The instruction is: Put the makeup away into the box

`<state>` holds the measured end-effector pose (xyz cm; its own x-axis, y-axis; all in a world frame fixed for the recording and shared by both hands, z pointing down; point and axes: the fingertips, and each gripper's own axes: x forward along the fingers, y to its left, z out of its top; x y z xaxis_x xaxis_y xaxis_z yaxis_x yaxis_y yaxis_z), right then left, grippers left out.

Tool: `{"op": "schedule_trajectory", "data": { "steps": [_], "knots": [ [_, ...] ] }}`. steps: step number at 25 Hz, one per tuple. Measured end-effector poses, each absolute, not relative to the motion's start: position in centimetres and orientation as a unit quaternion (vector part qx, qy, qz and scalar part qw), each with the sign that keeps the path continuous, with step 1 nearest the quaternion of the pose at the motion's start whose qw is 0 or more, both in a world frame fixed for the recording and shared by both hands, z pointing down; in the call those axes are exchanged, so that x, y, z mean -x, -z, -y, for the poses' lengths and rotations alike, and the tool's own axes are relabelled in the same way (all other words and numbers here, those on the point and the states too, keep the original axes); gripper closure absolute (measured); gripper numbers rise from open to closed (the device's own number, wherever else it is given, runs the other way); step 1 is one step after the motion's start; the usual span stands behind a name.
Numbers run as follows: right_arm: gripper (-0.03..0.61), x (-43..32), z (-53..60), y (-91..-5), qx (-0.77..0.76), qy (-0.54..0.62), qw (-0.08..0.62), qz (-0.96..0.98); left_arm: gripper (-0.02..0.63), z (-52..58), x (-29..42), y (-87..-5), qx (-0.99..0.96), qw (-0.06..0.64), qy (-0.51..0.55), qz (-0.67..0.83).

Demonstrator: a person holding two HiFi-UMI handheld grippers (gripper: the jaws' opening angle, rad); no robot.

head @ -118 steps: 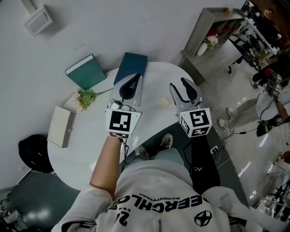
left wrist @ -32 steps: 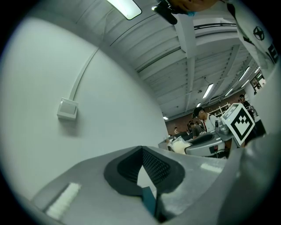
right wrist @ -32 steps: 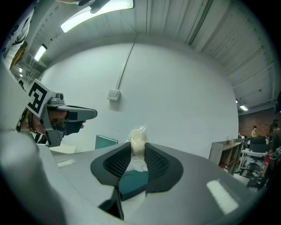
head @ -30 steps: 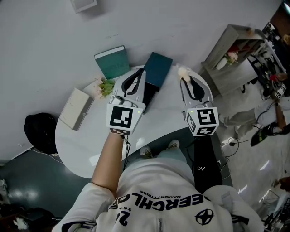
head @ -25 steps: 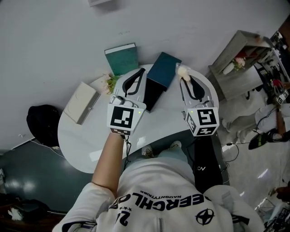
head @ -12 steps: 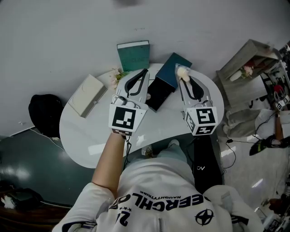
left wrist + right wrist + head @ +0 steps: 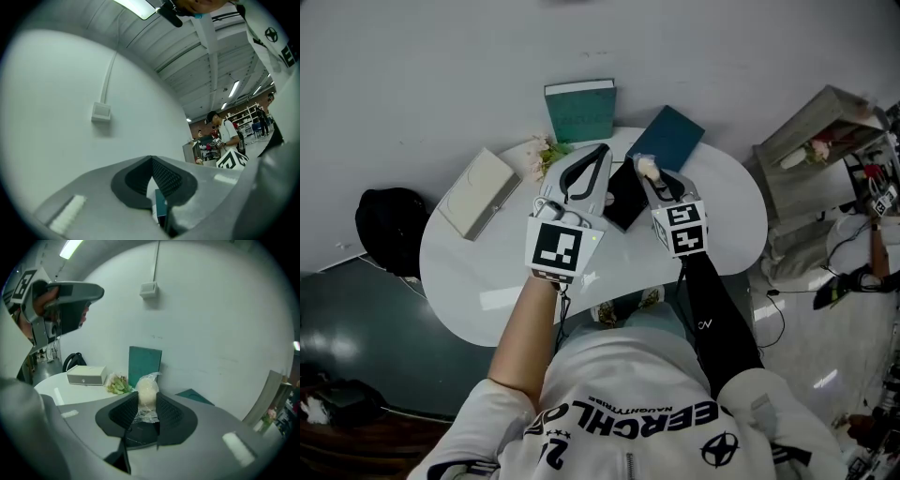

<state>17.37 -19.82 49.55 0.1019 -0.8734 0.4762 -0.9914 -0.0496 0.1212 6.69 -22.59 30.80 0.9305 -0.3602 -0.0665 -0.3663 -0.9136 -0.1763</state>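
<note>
A pale makeup sponge (image 7: 646, 168) in clear wrap sticks up from my right gripper (image 7: 649, 176), which is shut on it. Its jaws have just been opening slightly, and the sponge (image 7: 146, 390) still sits pinched between the pads. That gripper hangs over the right edge of the open black box (image 7: 624, 195), whose teal lid (image 7: 667, 139) leans back behind it. My left gripper (image 7: 598, 155) is beside the box's left edge, pointing level, shut, with nothing in it. In the left gripper view the pads (image 7: 140, 180) meet at their tips.
A teal box (image 7: 579, 111) stands at the table's back edge against the wall. Small flowers (image 7: 546, 153) lie left of the left gripper, with a white box (image 7: 475, 194) further left. The round white table (image 7: 487, 281) ends just in front of me. A grey shelf (image 7: 811, 141) stands at the right.
My right gripper has dropped and swung left with the sponge, from over the teal lid to the black box's right edge. The left gripper has barely shifted.
</note>
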Motion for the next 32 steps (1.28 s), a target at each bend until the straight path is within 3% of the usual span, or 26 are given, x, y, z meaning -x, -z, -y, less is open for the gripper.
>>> {"op": "schedule_trajectory", "data": {
  "steps": [10, 24, 25, 27, 28, 32],
  "knots": [
    [0.418, -17.4, 20.3, -60.3, -0.671, -0.247, 0.272, 0.644, 0.614, 24.4, -5.5, -32.7, 0.976, 0.076, 0.000, -0.203],
    [0.406, -17.4, 20.4, -61.1, -0.669, -0.261, 0.267, 0.643, 0.613, 25.3, -5.3, -33.1, 0.976, 0.071, 0.000, -0.206],
    [0.379, -17.2, 20.5, -61.1, -0.666, -0.264, 0.264, 0.646, 0.612, 25.4, -5.3, -33.1, 0.976, 0.071, 0.001, -0.207],
    [0.203, -16.8, 20.5, -61.3, -0.660, -0.265, 0.263, 0.652, 0.612, 25.5, -5.1, -33.2, 0.976, 0.070, 0.002, -0.208],
    [0.164, -16.7, 20.5, -61.5, -0.657, -0.265, 0.268, 0.653, 0.612, 25.5, -5.1, -33.2, 0.975, 0.070, 0.002, -0.209],
    [0.149, -16.7, 20.2, -61.8, -0.657, -0.266, 0.278, 0.649, 0.612, 25.7, -4.9, -33.3, 0.975, 0.069, 0.003, -0.210]
  ]
}}
